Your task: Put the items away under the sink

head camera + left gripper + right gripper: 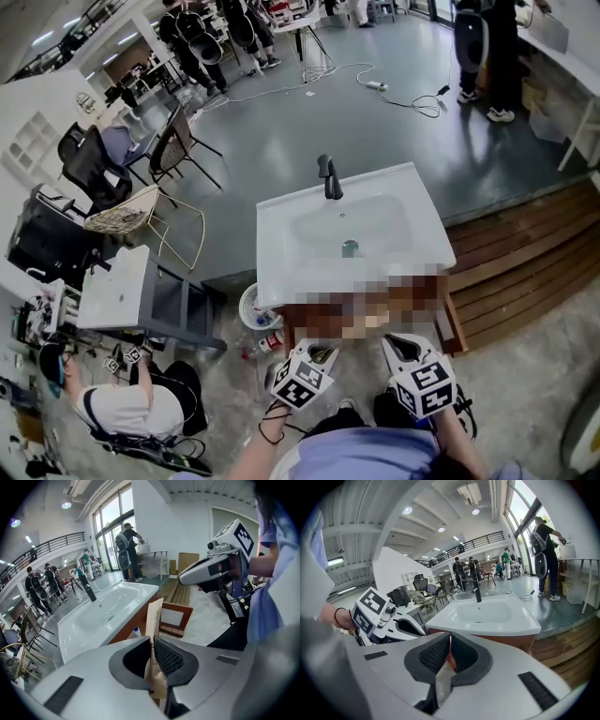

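Note:
The white sink (281, 253) with a black faucet (329, 178) tops a wooden cabinet (136, 625) in front of me. My left gripper (319, 354) is low before the cabinet's left side, shut on a flat tan paper packet (153, 616) that stands up between its pads. My right gripper (403, 345) is beside it to the right, jaws shut, with nothing clearly between them. In the right gripper view (449, 639) the sink (487, 616) lies straight ahead and the left gripper (405, 625) is at the left. A small blue-capped bottle (136, 631) shows by the cabinet.
A white basket (258, 307) and small items sit on the floor left of the cabinet. A wood-framed white panel (174, 617) rests at the cabinet's right. A wooden deck (525, 253) runs right. Another sink unit (117, 286) and a crouching person (122, 408) are at left.

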Action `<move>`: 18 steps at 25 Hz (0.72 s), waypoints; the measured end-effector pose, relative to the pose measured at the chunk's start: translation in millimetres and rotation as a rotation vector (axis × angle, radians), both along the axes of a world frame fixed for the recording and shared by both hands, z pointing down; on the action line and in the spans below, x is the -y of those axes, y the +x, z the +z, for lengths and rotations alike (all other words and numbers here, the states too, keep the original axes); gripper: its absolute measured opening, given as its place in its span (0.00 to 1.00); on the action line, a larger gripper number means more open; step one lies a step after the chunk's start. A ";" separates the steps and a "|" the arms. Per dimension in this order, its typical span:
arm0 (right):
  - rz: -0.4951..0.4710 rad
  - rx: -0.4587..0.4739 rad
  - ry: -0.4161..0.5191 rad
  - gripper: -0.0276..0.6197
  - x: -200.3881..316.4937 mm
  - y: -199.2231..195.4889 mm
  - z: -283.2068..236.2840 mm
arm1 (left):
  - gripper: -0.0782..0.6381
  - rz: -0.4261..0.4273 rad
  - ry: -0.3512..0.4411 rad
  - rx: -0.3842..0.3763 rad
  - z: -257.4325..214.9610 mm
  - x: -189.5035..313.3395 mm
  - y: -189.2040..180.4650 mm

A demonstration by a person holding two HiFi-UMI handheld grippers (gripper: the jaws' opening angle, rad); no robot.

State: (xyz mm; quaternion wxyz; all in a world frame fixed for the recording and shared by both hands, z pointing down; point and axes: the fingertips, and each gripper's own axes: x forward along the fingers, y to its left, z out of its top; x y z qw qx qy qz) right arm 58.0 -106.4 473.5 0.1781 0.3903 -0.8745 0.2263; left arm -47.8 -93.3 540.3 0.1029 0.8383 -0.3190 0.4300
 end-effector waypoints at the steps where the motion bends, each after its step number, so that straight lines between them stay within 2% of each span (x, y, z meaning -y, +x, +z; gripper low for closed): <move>1: 0.009 0.002 -0.001 0.08 -4.1 -5.1 -1.8 | 0.16 0.014 -0.006 0.002 1.1 -5.1 -4.3; 4: 0.031 0.001 0.002 0.08 -18.9 -21.2 -5.9 | 0.16 0.032 -0.022 -0.004 4.8 -20.5 -19.6; 8: 0.061 -0.051 0.030 0.08 -32.9 -35.1 -6.6 | 0.16 0.040 -0.040 -0.040 14.7 -35.8 -37.7; 14: 0.160 -0.072 0.057 0.08 -54.2 -36.2 -10.6 | 0.16 0.110 -0.061 -0.075 31.0 -61.1 -50.6; 18: 0.186 -0.104 0.085 0.08 -63.8 -33.6 -12.6 | 0.16 0.144 -0.068 -0.096 44.5 -65.2 -56.3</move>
